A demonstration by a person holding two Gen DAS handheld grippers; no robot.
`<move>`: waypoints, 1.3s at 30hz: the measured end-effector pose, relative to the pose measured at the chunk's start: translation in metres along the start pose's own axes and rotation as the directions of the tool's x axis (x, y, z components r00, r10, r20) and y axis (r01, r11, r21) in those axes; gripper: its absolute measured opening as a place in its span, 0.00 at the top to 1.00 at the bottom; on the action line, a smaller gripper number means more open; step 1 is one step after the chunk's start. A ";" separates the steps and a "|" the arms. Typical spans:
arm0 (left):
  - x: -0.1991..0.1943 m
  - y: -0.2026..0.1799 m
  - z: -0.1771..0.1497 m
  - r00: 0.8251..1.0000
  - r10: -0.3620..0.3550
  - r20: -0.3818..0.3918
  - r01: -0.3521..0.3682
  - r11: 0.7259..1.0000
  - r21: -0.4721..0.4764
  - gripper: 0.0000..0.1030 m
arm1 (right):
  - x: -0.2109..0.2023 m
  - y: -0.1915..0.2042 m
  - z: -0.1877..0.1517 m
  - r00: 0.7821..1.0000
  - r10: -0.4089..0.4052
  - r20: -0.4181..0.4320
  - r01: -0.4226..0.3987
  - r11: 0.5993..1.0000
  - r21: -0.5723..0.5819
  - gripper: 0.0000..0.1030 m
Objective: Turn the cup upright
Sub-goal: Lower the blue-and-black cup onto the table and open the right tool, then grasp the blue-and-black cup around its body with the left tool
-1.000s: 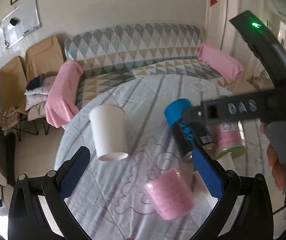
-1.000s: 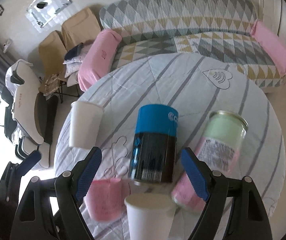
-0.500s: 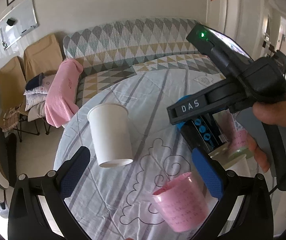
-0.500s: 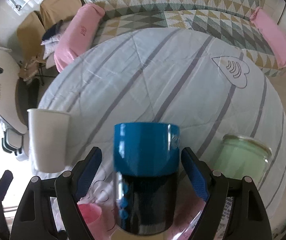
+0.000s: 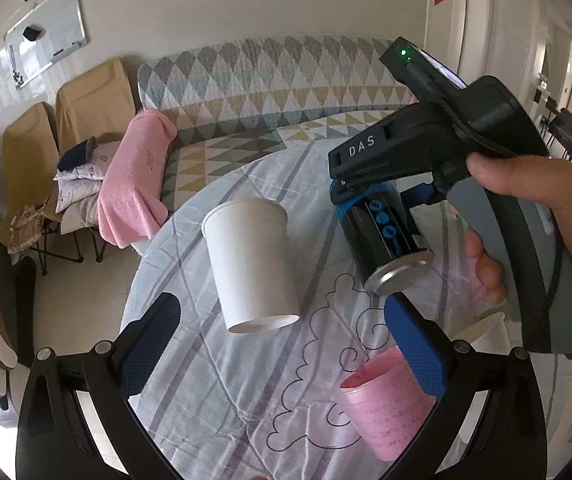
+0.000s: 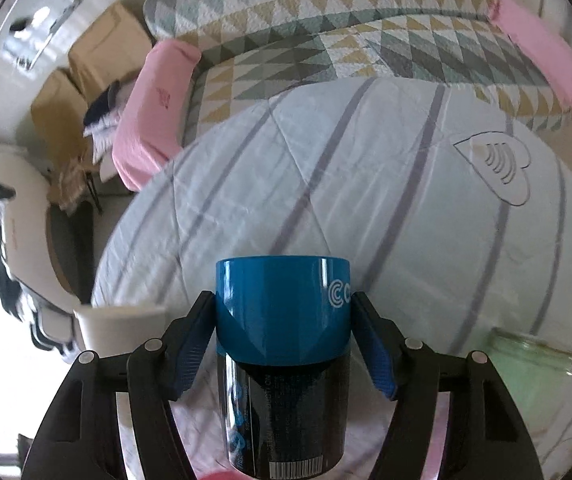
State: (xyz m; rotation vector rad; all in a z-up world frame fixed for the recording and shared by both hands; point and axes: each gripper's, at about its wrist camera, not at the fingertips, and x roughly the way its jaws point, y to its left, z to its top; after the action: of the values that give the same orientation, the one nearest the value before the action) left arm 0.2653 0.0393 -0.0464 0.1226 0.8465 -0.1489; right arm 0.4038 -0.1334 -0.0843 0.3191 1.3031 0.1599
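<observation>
A blue-and-black cup [image 6: 283, 364] with a blue band fills the right wrist view. My right gripper [image 6: 282, 340] is shut on it, one blue pad on each side of the band. In the left wrist view the same cup [image 5: 386, 236] hangs tilted above the table, metal base toward the camera, held by the right gripper [image 5: 370, 184]. My left gripper [image 5: 282, 356] is open and empty, low over the table. A white paper cup [image 5: 252, 268] stands upside down between and beyond its fingers.
A round table with a striped grey cloth [image 5: 246, 380] holds a pink cup [image 5: 390, 412], another white paper cup [image 5: 486, 334] and a green glass jar [image 6: 534, 364]. A patterned sofa [image 5: 270, 92] and chairs stand behind.
My right gripper moved forward around the blue-and-black cup, shut on its blue band and lifted it, tilting it. My left gripper stayed open and drew slightly closer to the white cup.
</observation>
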 end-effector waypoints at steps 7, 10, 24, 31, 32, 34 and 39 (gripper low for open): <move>-0.002 -0.001 -0.002 1.000 -0.001 -0.002 0.001 1.000 0.011 0.00 | -0.002 -0.009 0.003 0.996 0.087 0.005 -0.087 0.994 0.059 0.23; -0.005 -0.004 -0.001 1.000 -0.015 -0.006 0.015 1.000 0.015 0.00 | -0.017 -0.015 -0.003 0.989 0.144 0.030 -0.146 0.987 0.060 0.23; -0.005 -0.054 0.055 0.989 -0.074 -0.127 0.084 0.994 0.077 0.00 | -0.104 -0.063 -0.056 0.963 0.160 0.215 -0.158 0.987 -0.029 0.20; 0.036 -0.077 0.087 0.962 -0.080 -0.260 0.091 0.995 0.032 0.00 | -0.115 -0.102 -0.065 0.953 0.151 0.262 -0.152 0.988 -0.017 0.20; 0.041 -0.080 0.090 0.958 -0.082 -0.275 0.093 0.995 0.029 0.00 | -0.115 -0.105 -0.065 0.953 0.147 0.266 -0.147 0.989 -0.019 0.20; 0.055 -0.083 0.094 0.945 -0.087 -0.315 0.091 0.996 -0.002 0.00 | -0.114 -0.112 -0.065 0.953 0.133 0.273 -0.132 0.991 -0.024 0.20; 0.080 -0.084 0.102 0.927 -0.085 -0.365 0.074 0.996 -0.043 0.01 | -0.107 -0.122 -0.063 0.955 0.097 0.279 -0.088 0.995 -0.047 0.20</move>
State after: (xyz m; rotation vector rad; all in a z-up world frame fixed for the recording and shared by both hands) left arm 0.3778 -0.0666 -0.0438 0.0904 1.2278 -0.1938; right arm 0.3076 -0.2715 -0.0394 0.3599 1.0033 0.2084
